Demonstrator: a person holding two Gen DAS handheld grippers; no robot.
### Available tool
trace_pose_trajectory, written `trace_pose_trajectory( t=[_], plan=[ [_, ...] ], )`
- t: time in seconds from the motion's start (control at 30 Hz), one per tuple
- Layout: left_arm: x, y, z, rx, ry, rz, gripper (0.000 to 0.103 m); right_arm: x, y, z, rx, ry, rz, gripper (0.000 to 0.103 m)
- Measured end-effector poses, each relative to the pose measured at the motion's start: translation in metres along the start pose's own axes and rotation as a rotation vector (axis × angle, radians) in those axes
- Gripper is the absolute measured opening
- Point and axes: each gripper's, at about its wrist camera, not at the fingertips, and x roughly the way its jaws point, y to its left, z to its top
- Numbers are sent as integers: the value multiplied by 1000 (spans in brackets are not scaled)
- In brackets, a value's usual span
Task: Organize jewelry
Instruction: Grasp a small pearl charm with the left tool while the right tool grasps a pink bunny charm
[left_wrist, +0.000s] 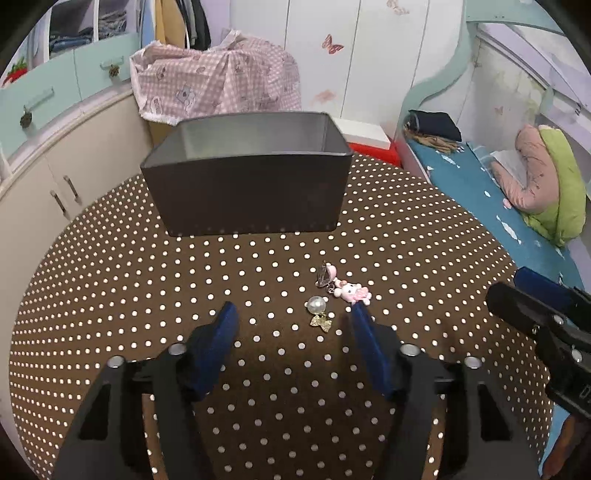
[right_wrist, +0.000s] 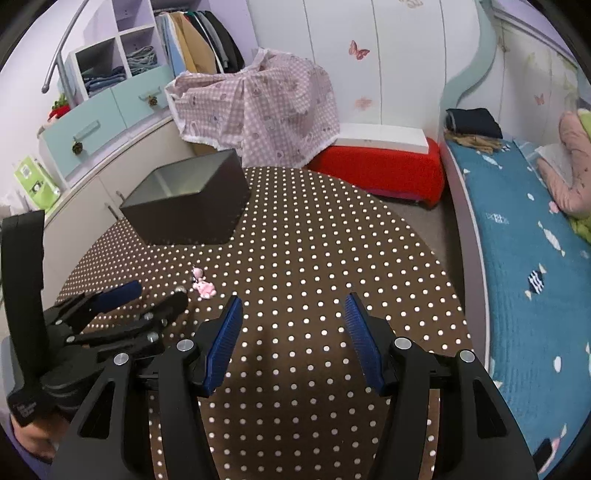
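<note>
A pink bunny charm (left_wrist: 354, 292) with a dark clasp (left_wrist: 325, 276) lies on the polka-dot table (left_wrist: 258, 258); it also shows in the right wrist view (right_wrist: 204, 287). A pearl bead with a gold bow (left_wrist: 318, 312) lies beside it. My left gripper (left_wrist: 293, 317) is open, low over the table, with the pearl piece just ahead between its fingers. A dark open box (left_wrist: 247, 173) stands at the table's far side, also seen in the right wrist view (right_wrist: 188, 199). My right gripper (right_wrist: 293, 306) is open and empty over bare table, to the right of the jewelry.
A pink checked cloth (right_wrist: 258, 107) covers something behind the table. A red stool with a white box (right_wrist: 380, 162) stands beyond the table's edge. A bed with a blue cover (right_wrist: 524, 258) runs along the right. Cabinets (left_wrist: 55, 184) line the left.
</note>
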Motion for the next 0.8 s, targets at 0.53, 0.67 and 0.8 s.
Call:
trace_pose_trajectory(
  t=[0.53, 0.67, 0.8],
  plan=[
    [3, 18, 2, 29, 24, -62, 9, 31, 32, 4, -79, 65, 33, 56],
    [-3, 31, -1, 12, 29, -103, 9, 44, 49, 6, -121, 92, 37, 56],
    [-8, 47, -2, -12, 30, -130, 9, 57, 66, 7, -139, 116, 46, 56]
  ],
)
